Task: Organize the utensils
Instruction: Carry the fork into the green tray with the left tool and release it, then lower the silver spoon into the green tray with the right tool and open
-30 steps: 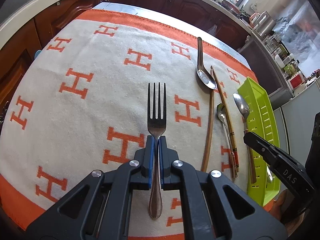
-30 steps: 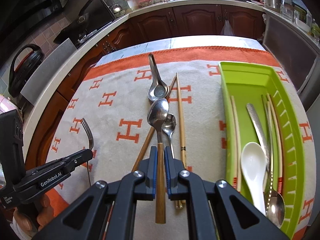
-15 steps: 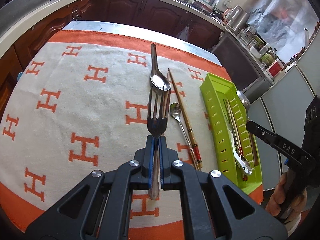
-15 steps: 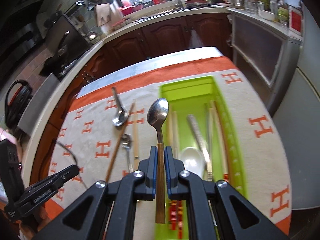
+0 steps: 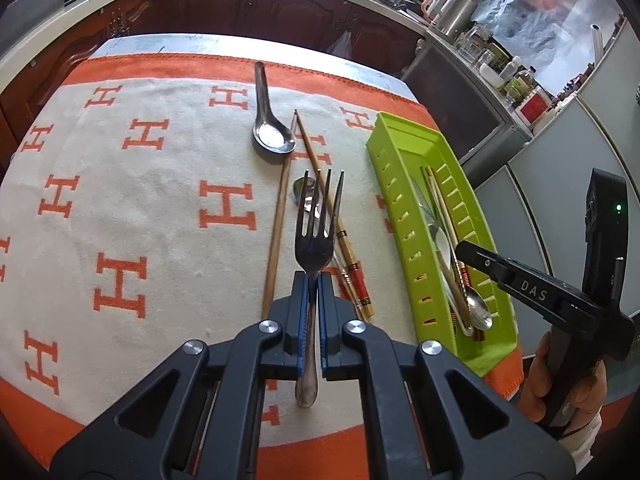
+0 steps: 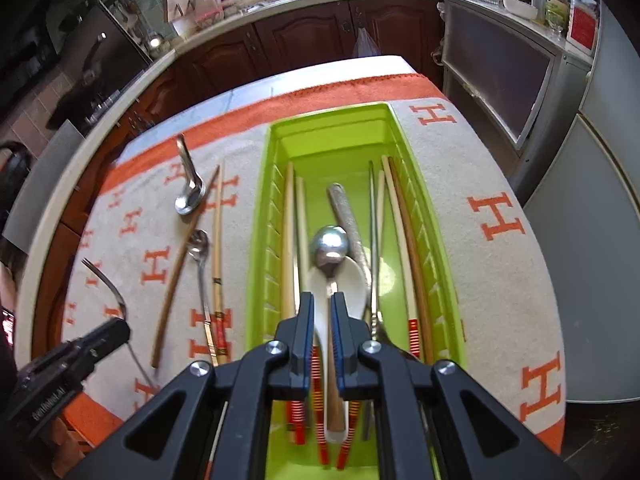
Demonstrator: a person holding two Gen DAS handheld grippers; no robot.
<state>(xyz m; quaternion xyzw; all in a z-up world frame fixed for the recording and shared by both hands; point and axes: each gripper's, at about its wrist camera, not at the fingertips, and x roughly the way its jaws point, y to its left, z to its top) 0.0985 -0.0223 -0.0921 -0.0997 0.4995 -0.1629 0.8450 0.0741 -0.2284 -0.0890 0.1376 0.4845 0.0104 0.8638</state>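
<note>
My left gripper [image 5: 314, 280] is shut on a metal fork [image 5: 318, 220], held above the orange-and-white cloth with its tines pointing away, left of the green tray [image 5: 400, 208]. My right gripper [image 6: 322, 300] hangs over the tray [image 6: 260, 240]. Its jaws are opening. The wooden-handled metal spoon [image 6: 330, 244] lies between them, with a gap showing beside the handle. The spoon's bowl rests on a white spoon [image 6: 352, 284] inside the tray. In the left wrist view the right gripper [image 5: 466, 250] reaches over the tray's near end.
On the cloth lie a metal soup spoon [image 5: 272, 136], a small spoon [image 5: 300, 192] and two chopsticks [image 5: 276, 232]. The tray holds several chopsticks and spoons. The table's right edge runs just past the tray; kitchen cabinets stand behind.
The right gripper carried the spoon from above the cloth to over the tray, and the spoon now lies low in the tray with the jaws parted. The left gripper moved right with the fork.
</note>
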